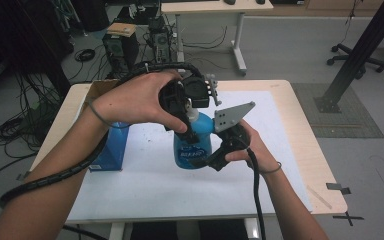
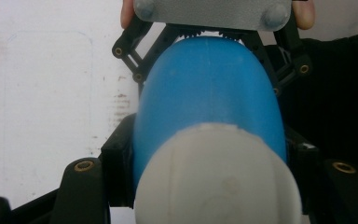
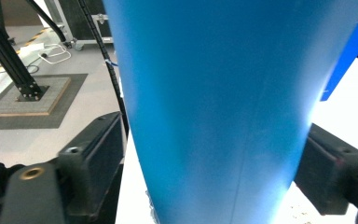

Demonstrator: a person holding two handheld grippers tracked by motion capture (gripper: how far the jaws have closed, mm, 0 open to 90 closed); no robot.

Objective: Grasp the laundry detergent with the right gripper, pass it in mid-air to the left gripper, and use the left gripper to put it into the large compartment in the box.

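The blue bottle [image 1: 194, 145] stands upright on the white sheet of the table [image 1: 290, 200], near its middle, with a blue box [image 1: 109, 147] to its left. The left claw [image 1: 192, 131] comes from above and is clenched on the bottle just below its white cap [image 2: 216, 179]. The right claw [image 1: 211, 157] straddles the bottle's lower body from the side, its jaws released and standing off the blue wall.

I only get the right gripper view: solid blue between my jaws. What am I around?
Observer: A blue spray bottle, upright. Your right gripper is at its lower body.
Operator: Is the other hand on it?
Observer: Yes, the left gripper is clamped near its top, just under the white cap.
Operator: Anything close beside it?
Observer: A blue box stands on the white mat, on the left gripper's side.
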